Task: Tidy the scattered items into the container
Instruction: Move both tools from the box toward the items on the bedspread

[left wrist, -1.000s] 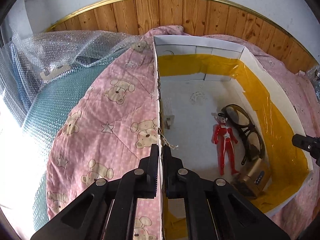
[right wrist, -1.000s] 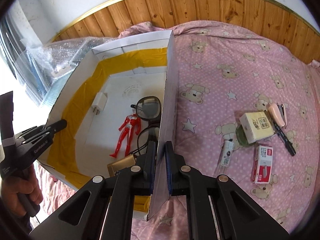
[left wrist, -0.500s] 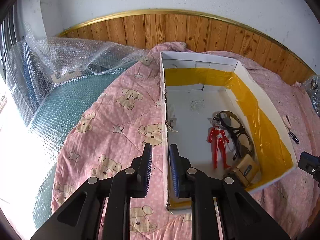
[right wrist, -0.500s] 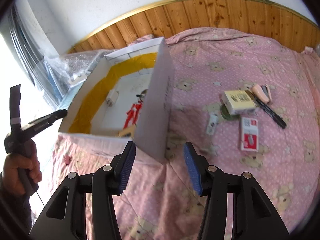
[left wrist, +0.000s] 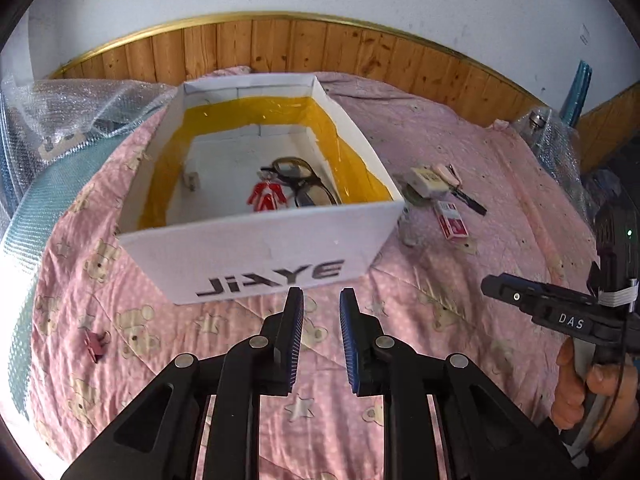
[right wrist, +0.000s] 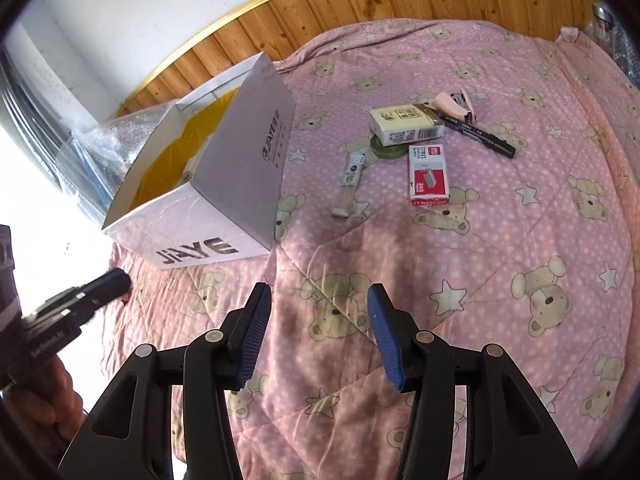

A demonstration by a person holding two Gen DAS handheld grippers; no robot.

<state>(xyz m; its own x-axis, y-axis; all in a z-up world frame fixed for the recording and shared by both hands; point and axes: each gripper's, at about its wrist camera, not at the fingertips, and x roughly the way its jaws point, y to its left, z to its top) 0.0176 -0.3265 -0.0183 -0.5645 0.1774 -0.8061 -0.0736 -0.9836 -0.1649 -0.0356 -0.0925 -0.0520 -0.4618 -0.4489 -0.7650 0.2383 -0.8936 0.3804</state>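
Nearest to us, the left hand-held gripper (left wrist: 320, 308) and the right hand-held gripper (right wrist: 318, 304) both hang empty over the pink bear-print quilt (right wrist: 500, 240) of the bed, jaws spread, the right wider than the left. A second ago each was pinched on a side wall of the white box (left wrist: 260, 248); both have since let go and drawn back toward us, so we judge the box placed and the hands free for picking. The box now sits on the quilt just beyond the left fingertips, its short printed wall facing us and its long axis running away toward the wooden headboard (left wrist: 320, 52). Inside, we see a red figure (left wrist: 266, 196) lying head toward the far end, dark goggles (left wrist: 298, 180) beside it, and a small white plug (left wrist: 191, 179) near the left wall. A small pink clip (left wrist: 95, 344) lies on the quilt to the near left of the box. Farther out, to the right of the box, the loose items are clustered: a clear tube (right wrist: 351, 184) pointing roughly toward us, a red staple box (right wrist: 428, 174), a cream carton (right wrist: 406, 126) resting on a green tape roll (right wrist: 384, 150), a black marker (right wrist: 476, 132) lying aslant, and a pink stapler (right wrist: 460, 105) farthest. These remain to be gathered; the right gripper is nearer to them.
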